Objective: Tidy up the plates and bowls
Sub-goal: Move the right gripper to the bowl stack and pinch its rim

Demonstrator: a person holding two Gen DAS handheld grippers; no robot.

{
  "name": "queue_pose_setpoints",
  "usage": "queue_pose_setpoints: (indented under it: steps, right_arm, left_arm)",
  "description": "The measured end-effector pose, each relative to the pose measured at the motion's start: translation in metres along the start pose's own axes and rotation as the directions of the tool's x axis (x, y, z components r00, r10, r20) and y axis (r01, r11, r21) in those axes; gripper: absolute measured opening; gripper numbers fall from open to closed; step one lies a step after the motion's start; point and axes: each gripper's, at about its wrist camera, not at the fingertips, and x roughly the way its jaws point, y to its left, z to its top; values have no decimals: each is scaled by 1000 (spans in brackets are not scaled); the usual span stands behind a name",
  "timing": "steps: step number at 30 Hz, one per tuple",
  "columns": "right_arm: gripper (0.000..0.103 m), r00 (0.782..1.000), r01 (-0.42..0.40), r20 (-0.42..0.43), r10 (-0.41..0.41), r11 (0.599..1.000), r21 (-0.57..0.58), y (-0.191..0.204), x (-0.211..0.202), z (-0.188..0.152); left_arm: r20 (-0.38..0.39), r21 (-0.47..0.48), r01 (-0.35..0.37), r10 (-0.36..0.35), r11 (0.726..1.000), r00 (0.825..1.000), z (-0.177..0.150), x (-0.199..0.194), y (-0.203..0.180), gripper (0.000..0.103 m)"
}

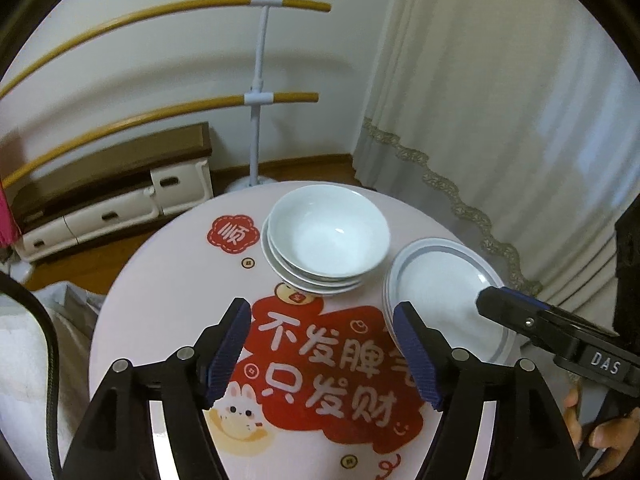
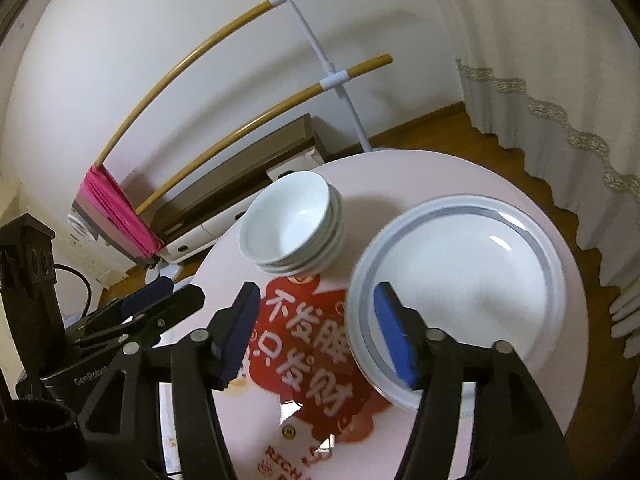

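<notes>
A stack of white bowls (image 1: pixel 328 236) stands on the round pink table (image 1: pixel 160 280), toward its far side; it also shows in the right wrist view (image 2: pixel 292 224). A stack of white plates with a grey rim band (image 1: pixel 440 292) lies to the right of the bowls, seen large in the right wrist view (image 2: pixel 460 280). My left gripper (image 1: pixel 322 356) is open and empty above the red printed patch of the table, short of both stacks. My right gripper (image 2: pixel 316 336) is open and empty, its right finger over the near left rim of the plates.
The table carries a red print with white characters (image 1: pixel 332 376). Behind it stand a white clothes rack with wooden bars (image 1: pixel 260 96), a low white cabinet (image 1: pixel 112 208) and a white curtain (image 1: pixel 500 120). A pink cloth (image 2: pixel 116 216) hangs on the rack. The floor is brown wood.
</notes>
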Motion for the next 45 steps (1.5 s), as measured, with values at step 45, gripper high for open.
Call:
queue_pose_setpoints:
  steps: [45]
  right_arm:
    - [78,994,99,37,-99,995,4,4,-3,4]
  left_arm:
    - [75,119,11,-20,993,997,21,18,8,82]
